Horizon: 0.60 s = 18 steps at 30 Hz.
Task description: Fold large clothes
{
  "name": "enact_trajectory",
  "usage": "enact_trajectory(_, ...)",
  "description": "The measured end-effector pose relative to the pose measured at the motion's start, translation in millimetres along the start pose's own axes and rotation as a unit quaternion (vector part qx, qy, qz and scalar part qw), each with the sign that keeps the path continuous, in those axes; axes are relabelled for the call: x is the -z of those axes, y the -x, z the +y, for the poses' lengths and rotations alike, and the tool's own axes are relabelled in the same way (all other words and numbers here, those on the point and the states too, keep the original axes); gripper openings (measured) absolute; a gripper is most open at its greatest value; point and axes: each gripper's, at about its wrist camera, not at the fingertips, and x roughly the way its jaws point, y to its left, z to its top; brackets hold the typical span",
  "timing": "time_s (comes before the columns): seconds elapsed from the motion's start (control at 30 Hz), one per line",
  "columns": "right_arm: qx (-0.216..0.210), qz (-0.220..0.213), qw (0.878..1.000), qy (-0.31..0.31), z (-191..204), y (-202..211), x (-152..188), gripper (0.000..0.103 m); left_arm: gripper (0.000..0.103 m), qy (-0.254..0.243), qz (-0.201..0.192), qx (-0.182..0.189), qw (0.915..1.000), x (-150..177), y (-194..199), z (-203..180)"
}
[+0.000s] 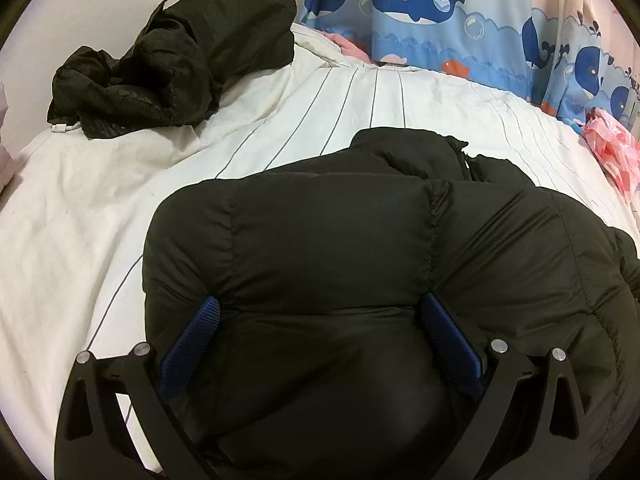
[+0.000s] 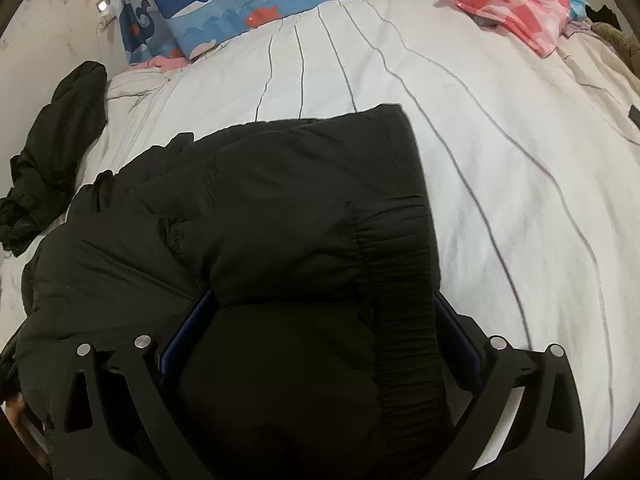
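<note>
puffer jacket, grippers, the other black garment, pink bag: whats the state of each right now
black puffer jacket: bunched on the striped bed cover, gripped at both ends
left gripper: shut on jacket's padded bulk
right gripper: shut on jacket near elastic hem
black thin garment: crumpled, unfolded
pink plastic bag: crumpled, lying on bed

No readable text, labels, brands or numbers appear in either view.

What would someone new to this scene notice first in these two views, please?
A puffy black jacket fills the near foreground of the striped white bed, bulging between the fingers of both the left hand-held gripper and the right hand-held gripper. Beyond it hangs a bright whale-print curtain, with a crumpled dark garment far left.
</note>
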Motion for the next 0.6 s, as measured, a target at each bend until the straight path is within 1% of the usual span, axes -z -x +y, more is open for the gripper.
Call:
enact_trajectory(0.07,0.01,-0.022,1.0,0.011,3,13,1,0.097,0.096,0.002,-0.002,0.001,1.0,-2,4,1)
enact_trajectory(0.13,0.012,-0.061,0.998,0.029,12,42,2,0.097,0.096,0.007,-0.001,0.007,1.0,-4,9,4)
enact_trajectory(0.23,0.018,-0.114,0.992,0.051,23,81,6,0.097,0.096,0.031,-0.01,0.023,0.9992,-6,27,10)
enact_trajectory(0.27,0.02,-0.115,0.992,0.056,26,87,7,0.097,0.096,0.035,-0.011,0.026,0.999,-5,33,11)
enact_trajectory(0.3,0.024,-0.106,0.992,0.059,27,88,9,0.097,0.096,0.033,-0.011,0.027,0.999,-5,37,11)
enact_trajectory(0.33,0.037,-0.079,0.994,0.059,26,79,13,0.097,0.096,0.026,-0.009,0.027,0.9993,-3,40,10)
enact_trajectory(0.37,0.053,-0.04,0.996,0.063,23,63,19,0.097,0.096,0.012,0.0,0.022,0.9997,0,38,7)
enact_trajectory(0.4,0.058,0.014,0.996,0.071,20,38,27,0.097,0.096,-0.002,0.018,0.018,0.9997,4,31,4)
enact_trajectory(0.43,0.036,0.035,0.997,0.062,14,24,31,0.097,0.096,-0.018,0.042,0.028,0.9986,11,22,1)
enact_trajectory(0.47,0.015,0.048,0.998,0.033,4,18,34,0.097,0.096,-0.022,0.047,0.037,0.9979,17,21,3)
enact_trajectory(0.5,0.006,0.055,0.998,0.016,0,23,31,0.097,0.096,-0.018,0.049,0.039,0.9979,18,25,7)
enact_trajectory(0.53,0.001,0.054,0.999,0.009,-2,32,29,0.097,0.096,-0.006,0.06,0.056,0.9966,17,34,16)
enact_trajectory(0.6,-0.023,0.027,0.999,0.008,-6,62,30,0.097,0.096,0.02,0.07,0.102,0.9921,14,55,35)
